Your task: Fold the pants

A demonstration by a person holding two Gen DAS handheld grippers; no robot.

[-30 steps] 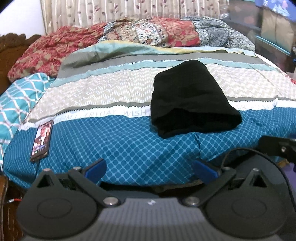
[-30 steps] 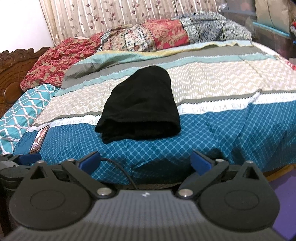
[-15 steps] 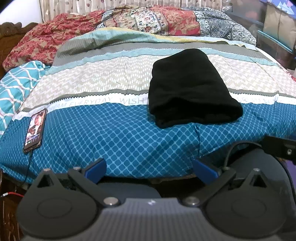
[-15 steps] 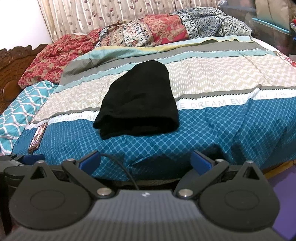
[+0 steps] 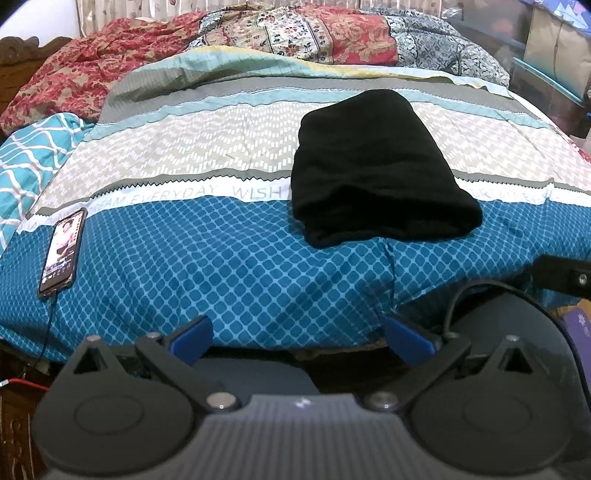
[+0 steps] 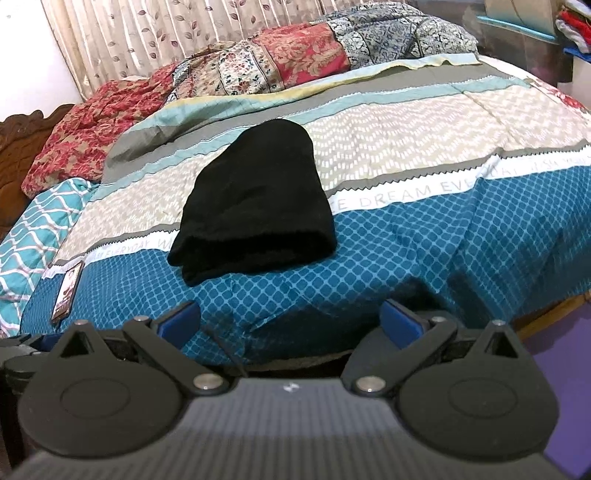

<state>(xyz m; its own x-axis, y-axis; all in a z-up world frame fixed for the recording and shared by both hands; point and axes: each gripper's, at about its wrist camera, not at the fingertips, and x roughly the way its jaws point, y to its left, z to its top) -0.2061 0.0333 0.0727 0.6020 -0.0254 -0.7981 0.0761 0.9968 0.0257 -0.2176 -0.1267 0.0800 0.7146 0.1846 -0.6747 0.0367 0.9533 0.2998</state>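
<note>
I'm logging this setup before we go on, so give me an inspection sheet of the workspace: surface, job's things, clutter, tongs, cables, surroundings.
Surface: bed with a patterned bedspread, blue diamond band nearest, beige and grey bands beyond.
Job's things: black pants, lying as a compact folded bundle across the blue and beige bands.
Clutter: phone, screen lit, near the bed's left edge.
Grippers: left tongs open, holding nothing; right tongs open, holding nothing; both short of the bed edge.
Cables: thin cable running down from the phone.
Surroundings: floral quilts heaped at the far side, leaf-print curtain behind.
</note>
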